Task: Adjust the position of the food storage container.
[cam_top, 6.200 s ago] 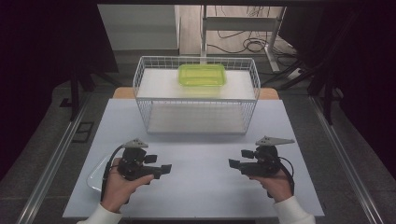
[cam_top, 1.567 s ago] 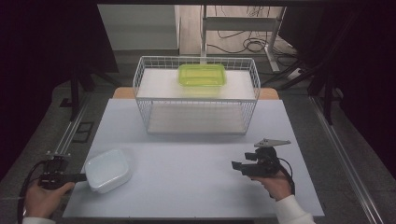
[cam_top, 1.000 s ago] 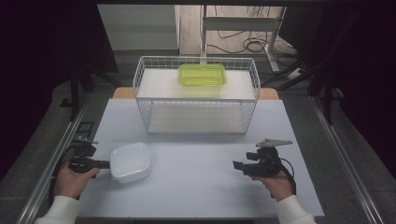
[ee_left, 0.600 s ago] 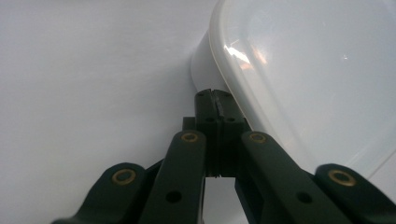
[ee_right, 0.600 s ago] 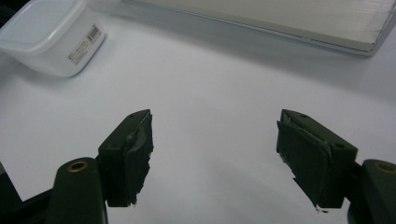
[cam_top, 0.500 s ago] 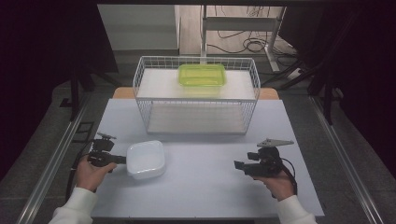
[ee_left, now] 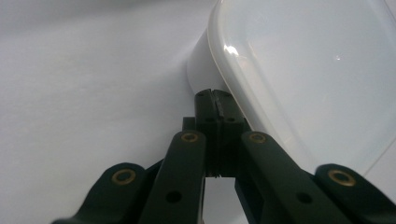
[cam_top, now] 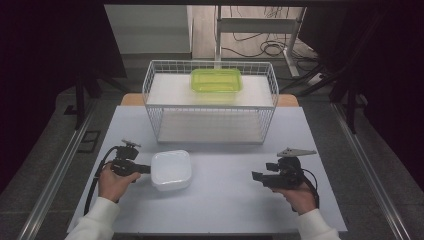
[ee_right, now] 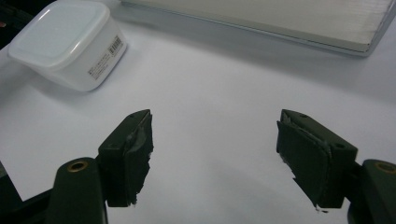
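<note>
**White tub pinched at its rim, the other hand idle**

High view: the left gripper [cam_top: 142, 169] sits at the near left of the white table [cam_top: 220, 210], its tips against the left edge of a white lidded container [cam_top: 171, 170]. The container rests on the table a little left of centre, in front of a wire basket [cam_top: 150, 95] and well apart from it. On the raised white shelf inside that basket lies a green lidded container [cam_top: 216, 80], towards the back. The right gripper [cam_top: 257, 176] is over at the near right, held just above the tabletop by a hand in a white sleeve, and points left towards the white container with open table between them.

Left gripper view: the jaws are pressed together on the rim of the white container [ee_left: 299, 70], right where the translucent lid meets the tub wall. The lid tilts across the upper right; bare table lies to the left.

Right gripper view: the right gripper [ee_right: 215, 135] has its jaws spread wide with nothing between them but tabletop. The white container [ee_right: 70, 42] stands at the upper left, a barcode label on its side wall, and the base of the wire basket [ee_right: 261, 21] runs along the top.
</note>
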